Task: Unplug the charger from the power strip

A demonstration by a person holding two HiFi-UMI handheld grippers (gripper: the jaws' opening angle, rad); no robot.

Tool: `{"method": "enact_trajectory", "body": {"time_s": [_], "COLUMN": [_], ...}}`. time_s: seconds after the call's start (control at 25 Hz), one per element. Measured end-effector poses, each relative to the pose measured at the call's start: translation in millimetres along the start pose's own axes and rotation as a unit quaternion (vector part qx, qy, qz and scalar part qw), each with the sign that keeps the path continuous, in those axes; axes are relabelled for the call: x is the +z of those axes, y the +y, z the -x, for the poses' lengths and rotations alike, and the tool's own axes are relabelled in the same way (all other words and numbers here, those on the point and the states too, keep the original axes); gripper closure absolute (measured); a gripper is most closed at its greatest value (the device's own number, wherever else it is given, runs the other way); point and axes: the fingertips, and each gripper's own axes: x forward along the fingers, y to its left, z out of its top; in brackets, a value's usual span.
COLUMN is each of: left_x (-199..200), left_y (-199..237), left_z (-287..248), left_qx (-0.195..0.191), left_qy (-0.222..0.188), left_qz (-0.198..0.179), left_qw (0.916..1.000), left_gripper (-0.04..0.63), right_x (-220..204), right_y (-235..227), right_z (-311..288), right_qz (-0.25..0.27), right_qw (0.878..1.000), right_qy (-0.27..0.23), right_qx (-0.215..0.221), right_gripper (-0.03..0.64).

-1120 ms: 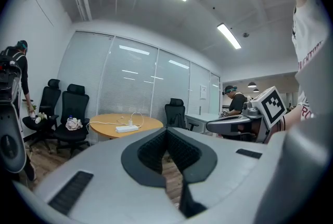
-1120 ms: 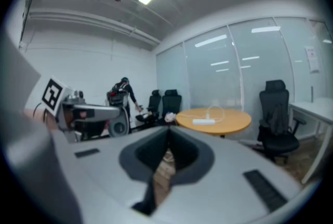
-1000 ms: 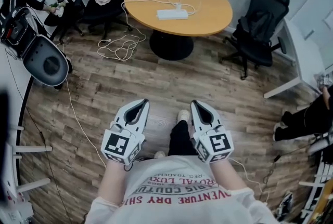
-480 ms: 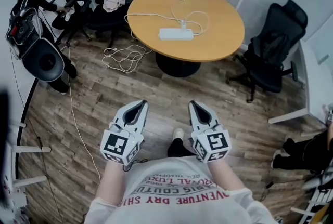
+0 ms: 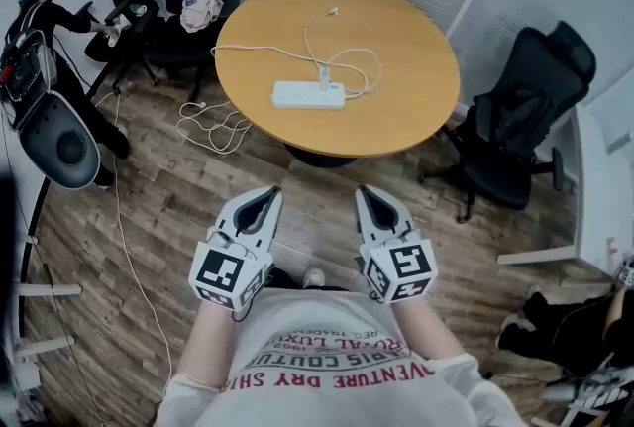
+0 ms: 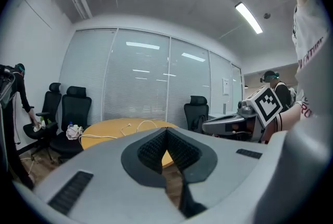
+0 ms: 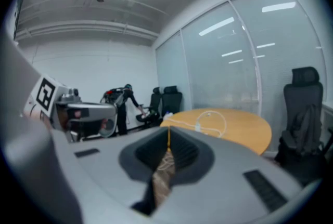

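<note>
My head camera looks steeply down at the round table (image 5: 396,68) ahead. Cameras on my left gripper (image 5: 269,193) and right gripper (image 5: 365,193) face nearly level along their jaws, sharing that same table.

Right tool (image 7: 168,139) jaws together, empty; round table (image 7: 244,130) ahead with white cable (image 7: 212,123); black chair (image 7: 304,108) right.

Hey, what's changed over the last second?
The person has walked toward the table, which now lies nearer in the head view. Nothing was taken hold of or let go. The left gripper and right gripper stay shut and empty, and the charger is still plugged into the power strip.
</note>
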Motion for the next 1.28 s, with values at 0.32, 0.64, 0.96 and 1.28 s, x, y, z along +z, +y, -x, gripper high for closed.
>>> {"method": "enact_trajectory", "body": {"time_s": [0.32, 0.64, 0.96, 1.28], "left_x": [-4.6, 5.4, 19.4, -0.7], "left_y": [41.4, 114.3, 199.3, 240.7], "left_z": [-66.9, -162.6, -249.7, -302.0], "left_qx": [-0.006, -0.062, -0.130, -0.184], "left_qy": [0.022, 0.027, 0.039, 0.072], "left_qz": [0.013, 0.005, -0.010, -0.014], "left_qw": [0.9997, 0.9977, 0.9907, 0.9803], "left_gripper": [0.561, 0.561, 0.561, 0.561], "right_x": [-3.2, 17.3, 33.4, 12.1], "right_y": [-44.0, -88.9, -127.9, -152.8], "right_z": [-59.3, -147.1, -243.4, -299.3], "right_qz": [-0.016, -0.022, -0.060, -0.091], "right_qw": [0.999, 0.997, 0.988, 0.973], "right_qy": [0.028, 0.041, 0.060, 0.114], "right_qx": [-0.008, -0.061, -0.131, -0.178], "right_gripper": [0.588, 0.588, 0.588, 0.588]}}
